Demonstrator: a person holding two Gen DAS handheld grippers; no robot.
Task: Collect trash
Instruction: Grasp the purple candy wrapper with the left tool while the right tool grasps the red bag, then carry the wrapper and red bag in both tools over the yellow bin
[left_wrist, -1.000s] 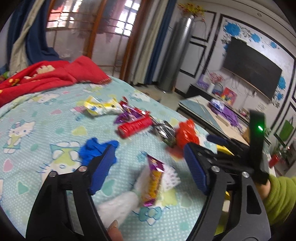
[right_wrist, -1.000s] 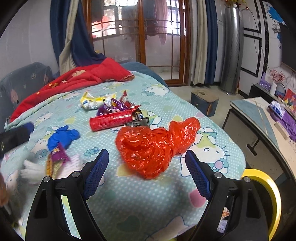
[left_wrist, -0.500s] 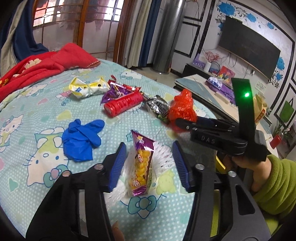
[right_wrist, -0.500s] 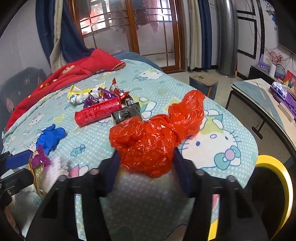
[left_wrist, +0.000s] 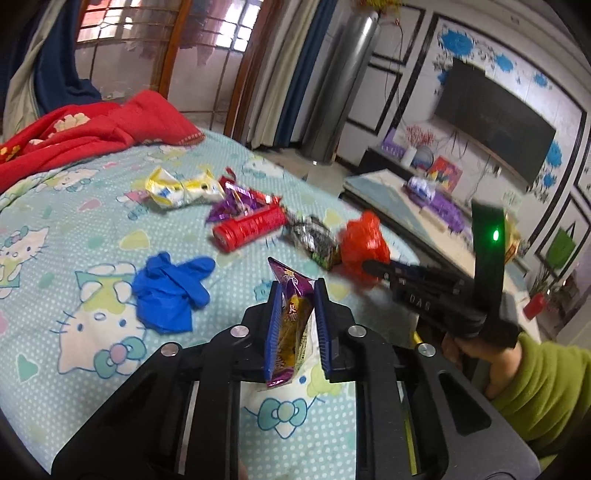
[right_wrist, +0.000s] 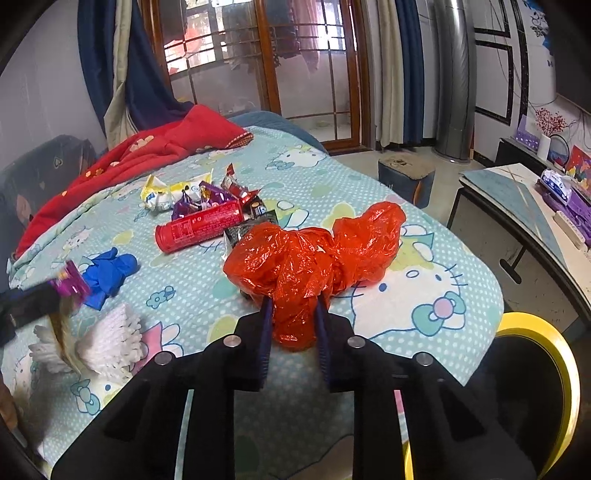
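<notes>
1. Left tool (left_wrist: 295, 325) now clamped on the purple-and-yellow snack wrapper (left_wrist: 291, 328); a second ago wide apart, wrapper lying flat on the bed (left_wrist: 74, 221) between the fingers.
2. Wrapper standing nearly upright between the blue pads, upper end poking above the fingertips, lower end just over the white crumpled tissue (right_wrist: 110, 339) (partly hidden under the tool in the left view).
3. Right tool (right_wrist: 293, 321) closing on the red plastic bag (right_wrist: 314, 258); pads already pinching the bag's lower bunch, against a wide-open stance straddling it a second back.
4. Bag bulk resting on the sheet near the bed's edge, puffed out beyond the fingertips; only a small fold gripped.
5. Meaning for the task: two pieces of trash secured at once, pickup stage likely done for both, carrying off probably next.
6. Probable destination: yellow-rimmed bin (right_wrist: 535, 369) just off the bed's corner (contents not visible).
7. Left on the bed: red tube (left_wrist: 251, 227), blue glove (left_wrist: 170, 291), yellow-white wrapper (left_wrist: 177, 190), purple foil pieces (left_wrist: 232, 203), dark silvery packet (left_wrist: 314, 240), the tissue.
8. Risk: thin bag film slipping from a shallow pinch once lifted.
</notes>
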